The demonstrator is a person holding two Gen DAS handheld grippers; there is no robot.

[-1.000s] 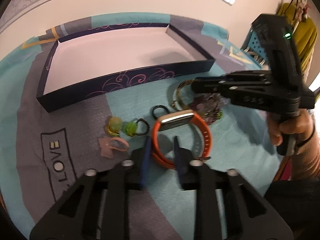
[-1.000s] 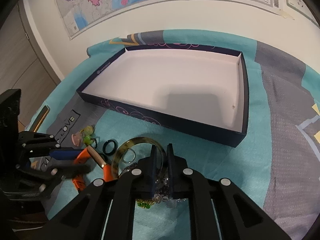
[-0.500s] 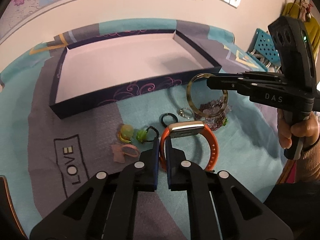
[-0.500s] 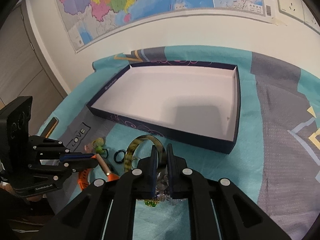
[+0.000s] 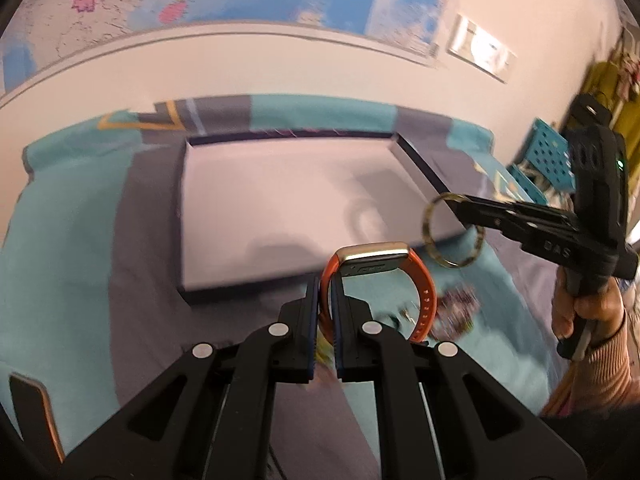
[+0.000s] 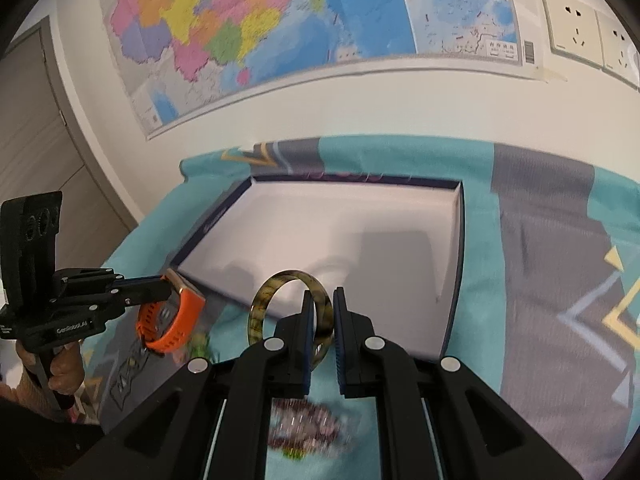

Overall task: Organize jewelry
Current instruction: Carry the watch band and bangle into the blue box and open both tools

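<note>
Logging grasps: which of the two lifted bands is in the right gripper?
The mottled olive bangle, not the orange watch, which the left gripper holds.

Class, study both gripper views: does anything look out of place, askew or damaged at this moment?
Nothing looks damaged. The left gripper holds the orange watch and the right gripper holds the mottled bangle, both near the box. A blurred pile of jewelry lies loose on the cloth.

Both grippers are black plastic with silver round screws and blue pads [image 5: 313, 320]. The right gripper [image 5: 460, 206] has a green light; the sleeve [image 5: 600, 364] is pink ribbed knit.
</note>
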